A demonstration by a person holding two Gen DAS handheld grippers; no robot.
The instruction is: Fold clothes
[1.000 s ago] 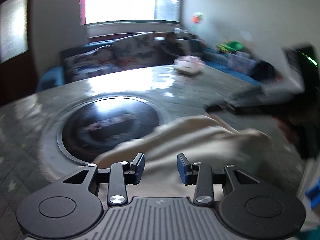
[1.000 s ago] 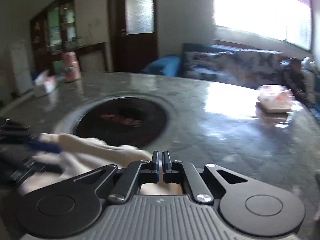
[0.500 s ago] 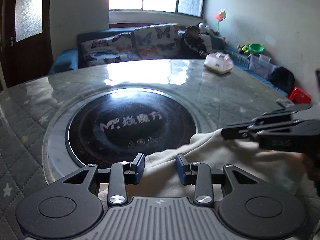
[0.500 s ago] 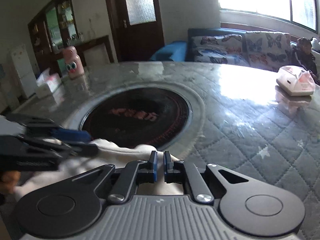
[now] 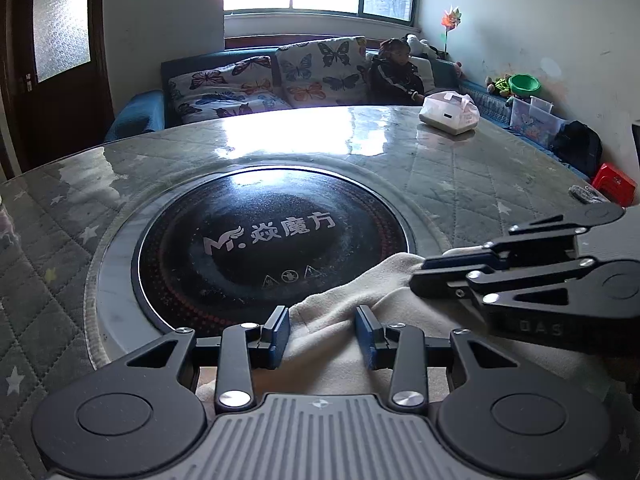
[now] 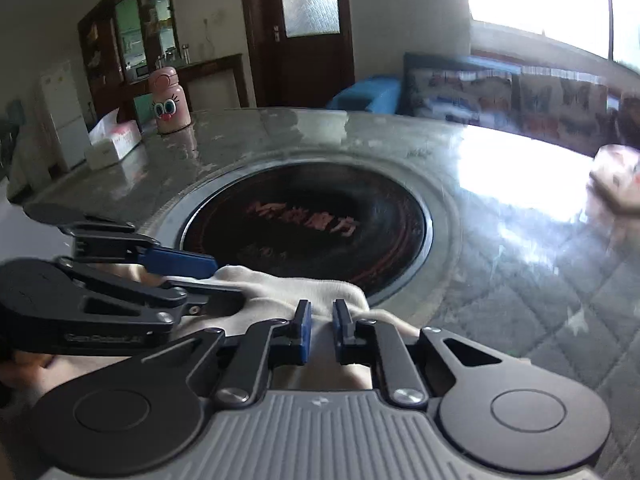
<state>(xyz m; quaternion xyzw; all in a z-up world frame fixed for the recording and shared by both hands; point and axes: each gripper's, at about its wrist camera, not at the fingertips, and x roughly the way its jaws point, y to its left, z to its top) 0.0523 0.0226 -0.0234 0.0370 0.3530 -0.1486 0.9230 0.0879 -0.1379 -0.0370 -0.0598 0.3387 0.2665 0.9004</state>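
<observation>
1. A cream cloth (image 5: pixel 352 344) lies bunched at the near edge of the bench (image 5: pixel 460 168), at 6 o'clock from the round black hob (image 5: pixel 272 240) set in the middle, its far fold lapping onto the hob's rim.
2. The left gripper (image 5: pixel 323 336) hovers over the cloth with its jaws wide apart, holding nothing; cloth shows in the gap between them.
3. The right gripper (image 6: pixel 319 330) sits at the cloth's 3 o'clock side, jaws a little apart with cloth between them, not clamped as far as I can see.
4. In the left view it reaches in from 3 o'clock, tips at the cloth's far corner.
5. I judge the folding well under way: the cloth is a compact, rumpled bundle, not a neat flat stack, so smoothing or a last fold seems left.
6. A pink flask (image 6: pixel 170 100) and a tissue box (image 6: pixel 114 142) stand at 10 o'clock, well apart from the work.
</observation>
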